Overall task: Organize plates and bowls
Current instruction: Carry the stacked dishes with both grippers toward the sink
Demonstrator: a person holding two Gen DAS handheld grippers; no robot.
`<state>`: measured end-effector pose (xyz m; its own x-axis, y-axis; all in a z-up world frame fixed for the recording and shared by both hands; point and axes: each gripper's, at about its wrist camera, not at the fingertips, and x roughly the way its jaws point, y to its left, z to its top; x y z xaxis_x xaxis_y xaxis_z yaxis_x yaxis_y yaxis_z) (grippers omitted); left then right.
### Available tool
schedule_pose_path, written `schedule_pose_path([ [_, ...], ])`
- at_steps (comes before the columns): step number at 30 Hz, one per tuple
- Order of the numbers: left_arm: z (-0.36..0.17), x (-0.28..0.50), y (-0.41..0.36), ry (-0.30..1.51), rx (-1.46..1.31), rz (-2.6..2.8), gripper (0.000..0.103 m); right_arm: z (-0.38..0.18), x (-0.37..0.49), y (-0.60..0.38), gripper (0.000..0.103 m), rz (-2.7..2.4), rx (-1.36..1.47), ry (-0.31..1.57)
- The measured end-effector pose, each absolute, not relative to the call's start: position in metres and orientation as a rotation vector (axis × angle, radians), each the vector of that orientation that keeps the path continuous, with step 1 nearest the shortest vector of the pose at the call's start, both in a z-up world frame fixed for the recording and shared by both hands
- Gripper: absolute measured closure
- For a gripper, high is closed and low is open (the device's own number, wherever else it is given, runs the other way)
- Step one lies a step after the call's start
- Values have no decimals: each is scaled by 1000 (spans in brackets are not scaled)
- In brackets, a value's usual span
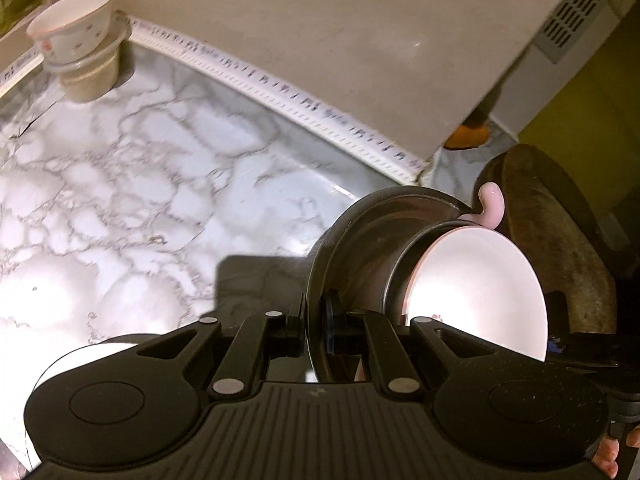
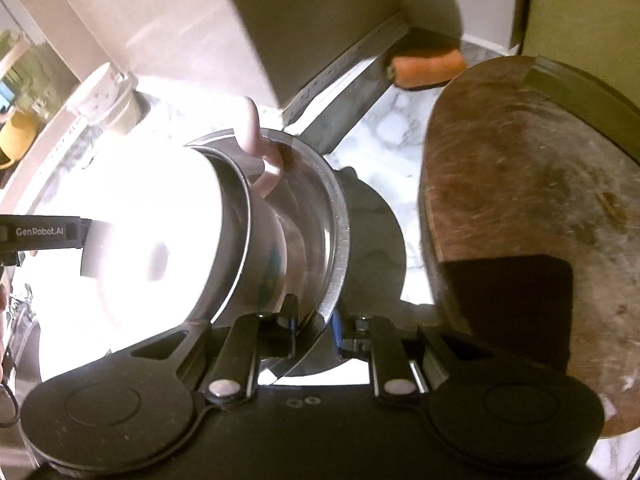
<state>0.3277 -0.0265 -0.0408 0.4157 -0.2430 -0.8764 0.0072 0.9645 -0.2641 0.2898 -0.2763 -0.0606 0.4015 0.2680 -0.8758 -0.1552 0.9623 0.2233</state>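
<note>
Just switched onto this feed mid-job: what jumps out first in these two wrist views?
The stack held between both grippers: a steel bowl tipped on its side with a white dish nested in it, the left gripper and right gripper each clamped on the steel rim. Beside it, on the right, stands a worn wooden board. Far off on the marble counter, a floral bowl sits atop a beige cup.

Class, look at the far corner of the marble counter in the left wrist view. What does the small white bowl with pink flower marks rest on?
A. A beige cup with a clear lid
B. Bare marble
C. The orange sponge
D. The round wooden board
A: the small white bowl with pink flower marks sits tilted on top of the beige cup with a clear lid, which stands on the marble counter.
</note>
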Motion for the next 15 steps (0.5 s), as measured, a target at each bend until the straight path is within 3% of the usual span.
schedule_pose_path([
  [15, -64, 325, -12, 1150, -261, -123, 96, -82, 304, -249, 86, 274, 55, 1151],
])
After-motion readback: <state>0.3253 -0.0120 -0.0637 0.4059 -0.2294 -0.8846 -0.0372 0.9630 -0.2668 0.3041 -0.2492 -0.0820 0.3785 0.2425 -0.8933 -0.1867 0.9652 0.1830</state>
